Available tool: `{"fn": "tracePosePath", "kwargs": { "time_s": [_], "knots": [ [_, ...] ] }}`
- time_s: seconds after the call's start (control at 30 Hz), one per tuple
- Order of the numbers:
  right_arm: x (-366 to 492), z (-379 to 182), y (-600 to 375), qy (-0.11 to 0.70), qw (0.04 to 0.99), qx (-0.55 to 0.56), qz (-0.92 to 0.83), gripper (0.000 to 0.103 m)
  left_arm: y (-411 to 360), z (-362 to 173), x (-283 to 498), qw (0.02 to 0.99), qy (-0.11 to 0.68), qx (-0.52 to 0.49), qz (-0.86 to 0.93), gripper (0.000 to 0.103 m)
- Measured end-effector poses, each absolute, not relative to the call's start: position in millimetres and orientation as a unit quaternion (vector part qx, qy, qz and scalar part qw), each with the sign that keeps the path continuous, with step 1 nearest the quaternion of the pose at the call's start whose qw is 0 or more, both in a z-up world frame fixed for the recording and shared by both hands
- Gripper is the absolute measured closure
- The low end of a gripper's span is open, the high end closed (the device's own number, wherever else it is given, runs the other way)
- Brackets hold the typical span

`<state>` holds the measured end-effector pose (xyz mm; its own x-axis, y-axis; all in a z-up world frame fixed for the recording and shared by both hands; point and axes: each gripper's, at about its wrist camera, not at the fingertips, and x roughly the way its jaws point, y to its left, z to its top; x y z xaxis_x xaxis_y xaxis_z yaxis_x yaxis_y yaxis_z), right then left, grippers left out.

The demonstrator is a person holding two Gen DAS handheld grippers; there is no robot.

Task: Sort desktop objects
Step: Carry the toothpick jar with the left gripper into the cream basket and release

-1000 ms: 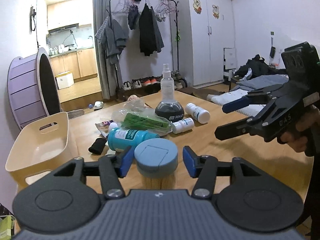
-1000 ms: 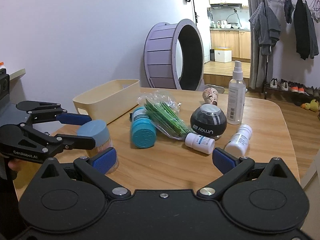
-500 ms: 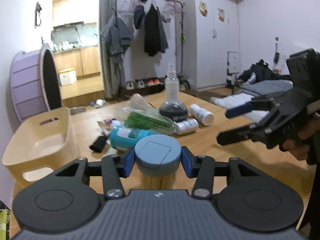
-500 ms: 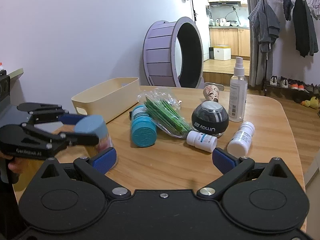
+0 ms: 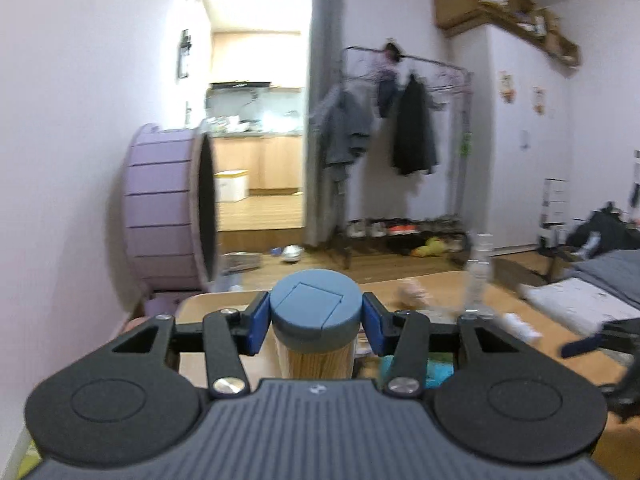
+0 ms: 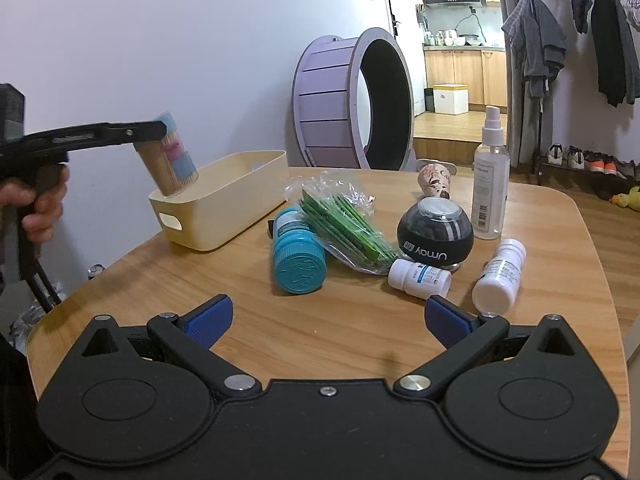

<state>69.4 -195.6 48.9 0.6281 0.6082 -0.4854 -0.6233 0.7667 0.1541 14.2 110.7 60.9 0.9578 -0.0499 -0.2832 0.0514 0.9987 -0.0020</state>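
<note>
On the wooden table a cream basket is seen. A tilted toothpick jar is clamped in the left hand-held gripper, just above the basket's near end. The right hand-held gripper is kept spread and empty.

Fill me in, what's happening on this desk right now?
A person is sorting desk clutter. The left tongs are shut on a clear toothpick jar with a grey-blue lid, holding it tilted in the air by the near end of the cream plastic bin. The right tongs hang open and empty above the wooden table, facing the remaining bottles.
</note>
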Motion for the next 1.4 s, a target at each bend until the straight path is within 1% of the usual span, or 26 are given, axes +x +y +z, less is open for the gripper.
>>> {"fn": "tracePosePath", "kwargs": {
  "time_s": [0.3,0.47,0.87,1.1,1.4],
  "knots": [
    [73.3,45.4,-192.5,0.272,0.9,-0.015,0.34,0.0,150.7,41.2,55.8,0.982,0.186,-0.006,0.034,0.055],
    [73.5,44.3,-191.4,0.275,0.9,-0.017,0.338,0.0,156.6,28.3,60.3,0.976,0.214,0.001,0.048,0.055],
    [66.3,47.5,-188.8,0.269,0.899,-0.027,0.345,0.0,149.1,28.9,17.9,0.97,0.236,0.024,0.049,0.055],
    [63.0,50.5,-186.4,0.265,0.897,-0.028,0.352,0.0,145.6,36.6,-6.8,0.972,0.229,0.02,0.052,0.055],
    [64.7,48.9,-185.2,0.268,0.898,-0.03,0.349,0.0,153.4,23.5,2.1,0.966,0.245,0.022,0.08,0.055]
  ]
}}
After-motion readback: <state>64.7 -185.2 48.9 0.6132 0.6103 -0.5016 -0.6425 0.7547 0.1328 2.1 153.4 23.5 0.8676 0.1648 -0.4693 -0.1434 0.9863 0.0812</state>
